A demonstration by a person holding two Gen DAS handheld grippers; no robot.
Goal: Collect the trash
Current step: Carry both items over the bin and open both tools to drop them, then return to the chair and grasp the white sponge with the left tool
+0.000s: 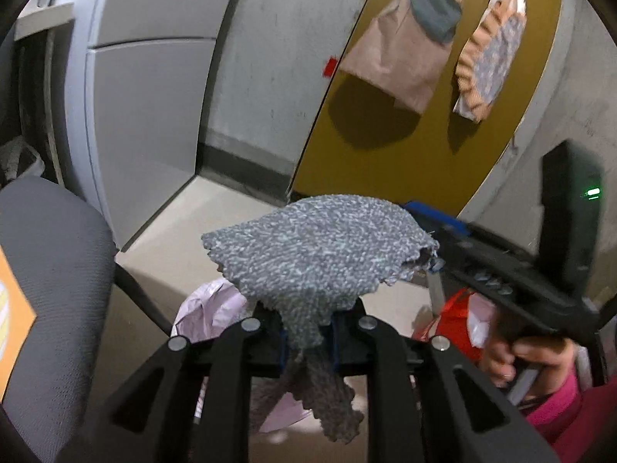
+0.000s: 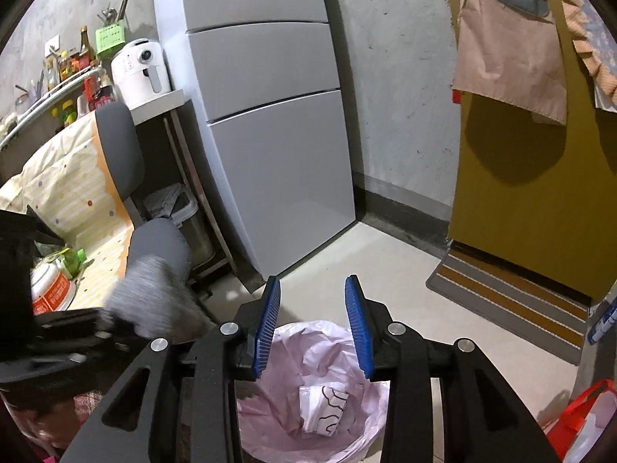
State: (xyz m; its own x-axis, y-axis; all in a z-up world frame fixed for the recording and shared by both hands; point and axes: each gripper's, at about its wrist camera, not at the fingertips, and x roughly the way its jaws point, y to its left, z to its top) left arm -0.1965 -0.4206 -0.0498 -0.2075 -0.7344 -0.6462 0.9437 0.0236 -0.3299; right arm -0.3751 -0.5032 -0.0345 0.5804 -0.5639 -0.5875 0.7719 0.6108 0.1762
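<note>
While left gripper (image 1: pixel 308 337) pinches cloth (image 1: pixel 316 247), right gripper (image 2: pixel 314 324) apparently gapes.

A grey knitted rag (image 1: pixel 316 247), crumpled and speckled, is pinched at its middle, its upper part fanning out and a tail hanging below. Beneath it on the floor stands a bin lined with a pink bag (image 2: pixel 347 420), a crumpled white wrapper (image 2: pixel 324 409) inside.

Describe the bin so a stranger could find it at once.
Start at the tall grey fridge and drop to the pale floor in front of it. The bin stands there beneath the open right gripper. Its pink liner and the crumpled white paper inside set it apart.
</note>
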